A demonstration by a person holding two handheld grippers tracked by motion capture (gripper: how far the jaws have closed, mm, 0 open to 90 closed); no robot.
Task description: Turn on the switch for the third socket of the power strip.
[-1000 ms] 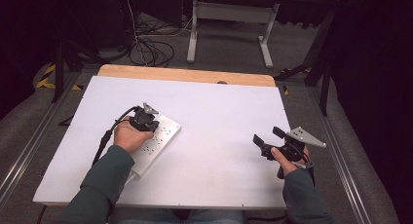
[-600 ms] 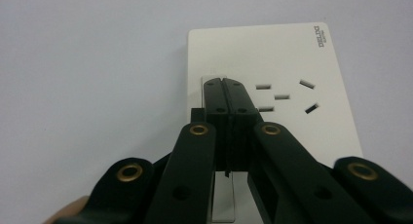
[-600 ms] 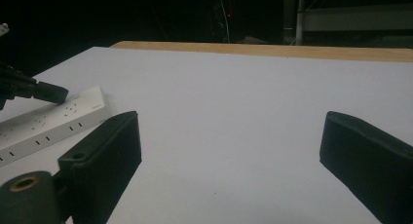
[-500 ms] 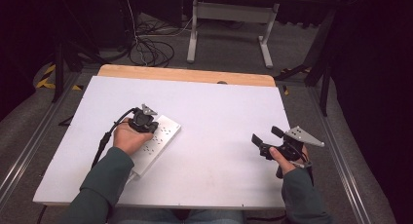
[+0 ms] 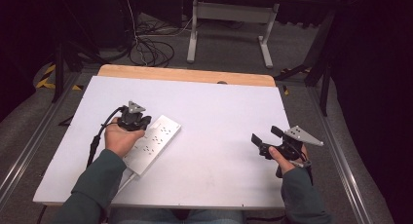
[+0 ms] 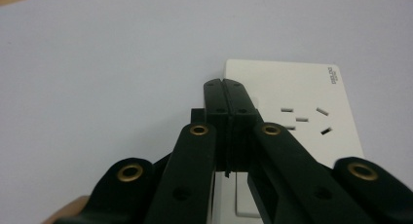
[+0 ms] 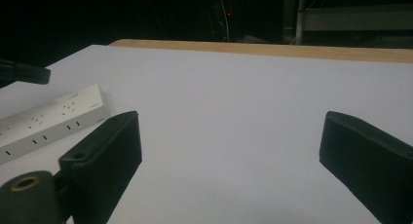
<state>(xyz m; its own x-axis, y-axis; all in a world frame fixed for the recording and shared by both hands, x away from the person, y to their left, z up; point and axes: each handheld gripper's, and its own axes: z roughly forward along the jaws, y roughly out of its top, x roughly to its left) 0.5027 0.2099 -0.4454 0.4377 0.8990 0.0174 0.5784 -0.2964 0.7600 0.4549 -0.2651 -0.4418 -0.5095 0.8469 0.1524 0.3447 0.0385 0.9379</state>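
Little has moved: my left gripper (image 5: 138, 121) stays pressed, jaws together, on the power strip (image 5: 155, 142) at near left; right gripper (image 5: 266, 142) waits wide apart. I'd push gently.

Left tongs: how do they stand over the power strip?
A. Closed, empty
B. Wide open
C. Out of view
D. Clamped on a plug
A: in the left gripper view the left tongs have both jaws pressed together, empty, above the white power strip.
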